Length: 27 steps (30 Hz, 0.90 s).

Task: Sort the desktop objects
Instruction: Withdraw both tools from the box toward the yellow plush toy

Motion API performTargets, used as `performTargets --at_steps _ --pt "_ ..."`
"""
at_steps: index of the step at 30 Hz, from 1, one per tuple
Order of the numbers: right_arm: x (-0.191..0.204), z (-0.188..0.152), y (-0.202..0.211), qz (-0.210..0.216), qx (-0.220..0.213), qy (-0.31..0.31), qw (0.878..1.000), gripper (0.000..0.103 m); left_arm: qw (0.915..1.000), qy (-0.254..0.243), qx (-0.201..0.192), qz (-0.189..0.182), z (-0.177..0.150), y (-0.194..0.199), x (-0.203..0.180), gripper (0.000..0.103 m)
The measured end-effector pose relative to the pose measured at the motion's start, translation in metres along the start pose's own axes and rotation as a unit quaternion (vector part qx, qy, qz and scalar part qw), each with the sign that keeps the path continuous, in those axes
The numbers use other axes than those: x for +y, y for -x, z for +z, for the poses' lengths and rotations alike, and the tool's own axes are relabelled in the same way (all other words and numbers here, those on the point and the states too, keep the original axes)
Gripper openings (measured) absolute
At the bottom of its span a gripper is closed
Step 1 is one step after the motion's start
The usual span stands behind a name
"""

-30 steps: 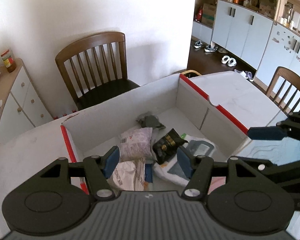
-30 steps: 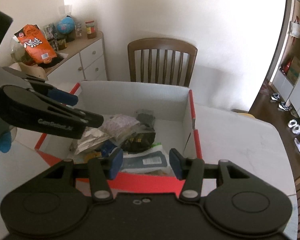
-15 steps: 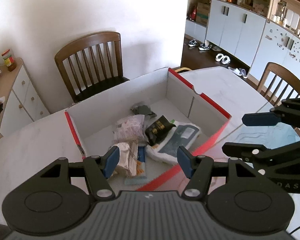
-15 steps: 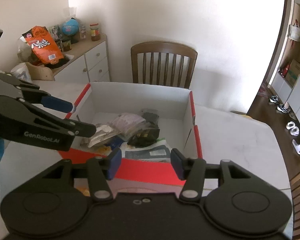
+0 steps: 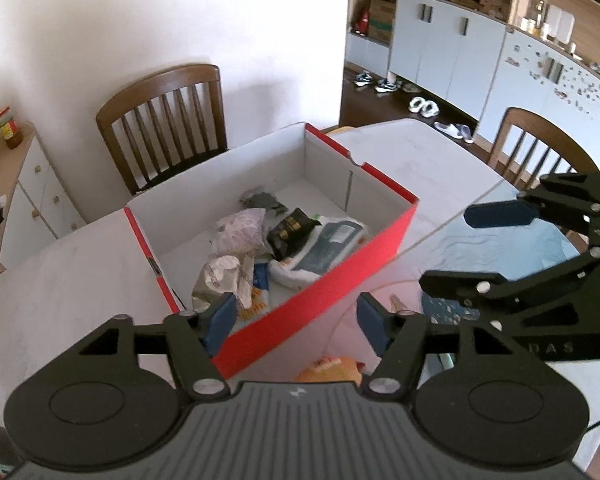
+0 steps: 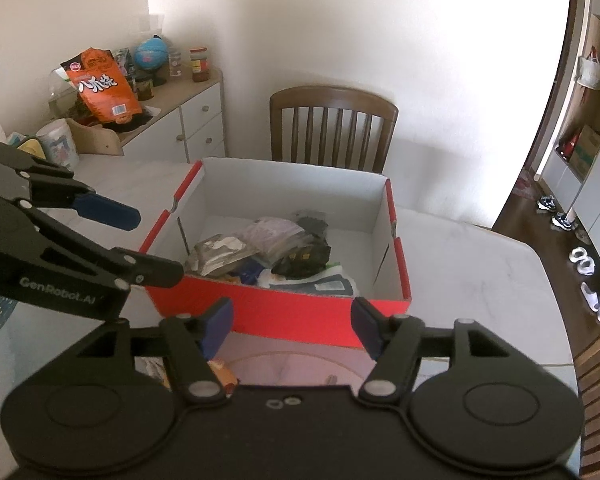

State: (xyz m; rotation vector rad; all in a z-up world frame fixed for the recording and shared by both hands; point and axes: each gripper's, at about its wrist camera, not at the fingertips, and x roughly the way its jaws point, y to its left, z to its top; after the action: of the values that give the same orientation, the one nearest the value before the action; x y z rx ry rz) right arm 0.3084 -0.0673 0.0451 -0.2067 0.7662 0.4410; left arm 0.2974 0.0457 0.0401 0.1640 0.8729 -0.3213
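A cardboard box (image 5: 320,300), red outside and white inside, stands on the white table. In it lie a crumpled silver packet (image 5: 220,276), a pale pink packet (image 5: 242,232), a black packet (image 5: 292,232) and a white-grey pouch (image 5: 324,248). My left gripper (image 5: 294,320) hovers in front of the box's near wall, jaws opening, nothing between them. My right gripper (image 6: 292,320) hovers before the box (image 6: 280,312) from the other side, jaws also opening and empty. Each shows in the other's view: right gripper (image 5: 472,248), left gripper (image 6: 140,240). An orange packet (image 5: 332,368) lies on the table below the fingers.
A wooden chair (image 6: 332,128) stands behind the box against the wall; another chair (image 5: 540,140) is at the table's far right. A sideboard (image 6: 180,120) carries an orange snack bag (image 6: 104,88), a globe and jars. A blue-patterned mat (image 5: 508,248) lies right of the box.
Both grippers have drawn back and up from over the box, which now sits farther off and fully in view. Both pairs of jaws have widened, the right more.
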Motion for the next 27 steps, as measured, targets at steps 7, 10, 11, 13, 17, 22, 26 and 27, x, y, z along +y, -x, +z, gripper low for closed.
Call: performTargets --at_steps 7,10,11,13,17,22,26,27 --pt "-0.001 -0.011 0.010 -0.009 0.004 -0.009 1.000 0.065 1.0000 0.002 0.000 -0.007 -0.014 0.012 -0.002 0.068" --pt "-0.002 -0.018 0.015 -0.013 0.005 -0.012 1.000 0.065 0.9999 0.002 -0.002 -0.011 -0.020 0.015 -0.002 0.074" --pt "-0.003 -0.021 0.016 -0.014 0.007 -0.012 1.000 0.065 0.9999 0.002 -0.002 -0.012 -0.022 0.016 -0.003 0.074" --pt "-0.003 -0.025 0.018 -0.019 0.007 -0.015 1.000 0.065 0.9999 0.000 0.000 -0.014 -0.027 0.015 -0.004 0.076" --pt "-0.006 -0.036 0.018 -0.029 0.007 -0.025 0.999 0.065 0.9998 0.000 0.001 -0.019 -0.038 0.013 -0.006 0.082" --pt "-0.008 -0.049 0.014 -0.034 0.020 -0.036 0.999 0.065 0.9996 0.002 0.002 -0.027 -0.050 0.008 -0.008 0.086" --pt "-0.009 -0.059 0.012 -0.036 0.027 -0.043 0.998 0.065 0.9994 0.005 0.000 -0.034 -0.059 0.004 -0.006 0.087" --pt "-0.009 -0.062 0.011 -0.037 0.029 -0.045 0.998 0.065 0.9993 0.006 0.000 -0.036 -0.061 0.002 -0.006 0.087"
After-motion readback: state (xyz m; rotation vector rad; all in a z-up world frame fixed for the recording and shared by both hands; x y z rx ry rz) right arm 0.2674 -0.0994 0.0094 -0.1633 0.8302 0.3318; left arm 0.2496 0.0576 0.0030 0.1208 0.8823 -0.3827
